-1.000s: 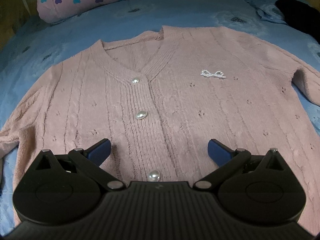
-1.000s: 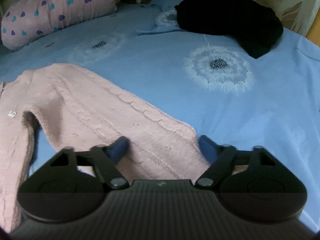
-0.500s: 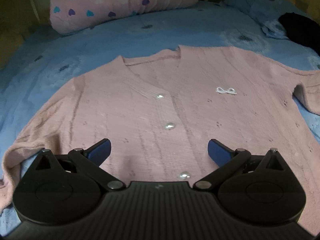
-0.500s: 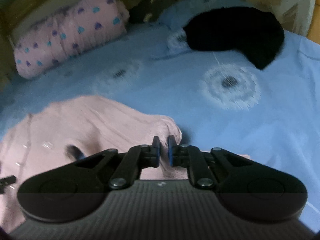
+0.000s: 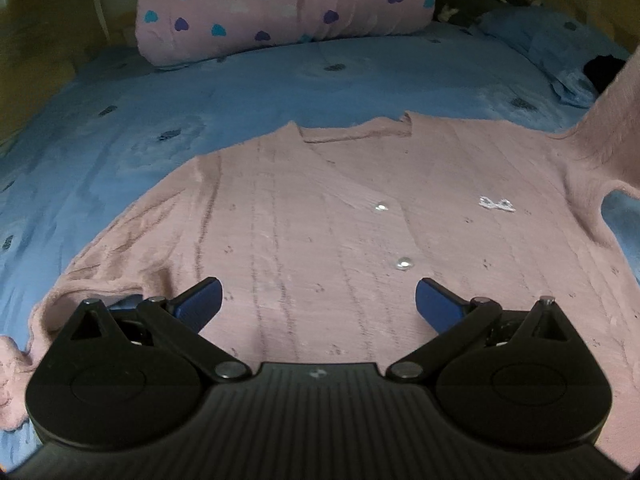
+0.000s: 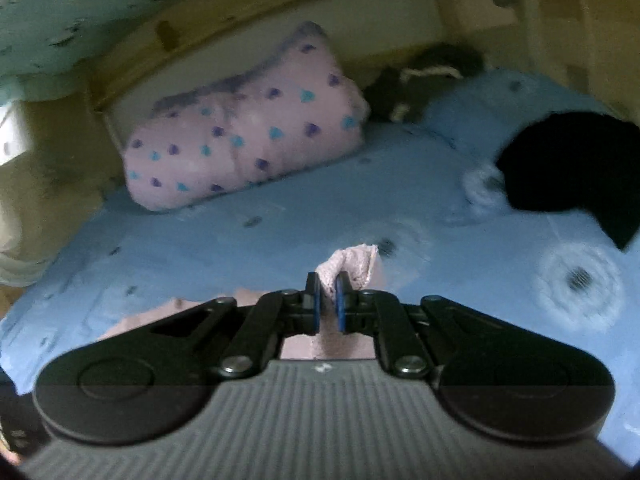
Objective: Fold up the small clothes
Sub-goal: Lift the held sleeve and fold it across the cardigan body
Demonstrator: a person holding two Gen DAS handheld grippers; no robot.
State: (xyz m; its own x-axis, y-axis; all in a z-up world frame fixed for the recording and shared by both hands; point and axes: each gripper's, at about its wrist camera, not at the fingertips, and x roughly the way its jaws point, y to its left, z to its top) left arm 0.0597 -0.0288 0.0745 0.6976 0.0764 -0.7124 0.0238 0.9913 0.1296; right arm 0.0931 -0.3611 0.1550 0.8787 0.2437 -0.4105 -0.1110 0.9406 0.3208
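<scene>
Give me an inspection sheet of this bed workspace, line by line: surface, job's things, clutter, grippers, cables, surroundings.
Surface: blue bedsheet with dandelion prints.
Job's things: pink cardigan lying face up, buttoned; its sleeve lifted at the right edge.
Clutter: black garment and heart-print pillow at the far side.
Grippers: left gripper jaws open above the cardigan; right gripper jaws shut on the sleeve cuff.
Cables: nothing seen.
Surroundings: wooden bed frame behind the pillow.
</scene>
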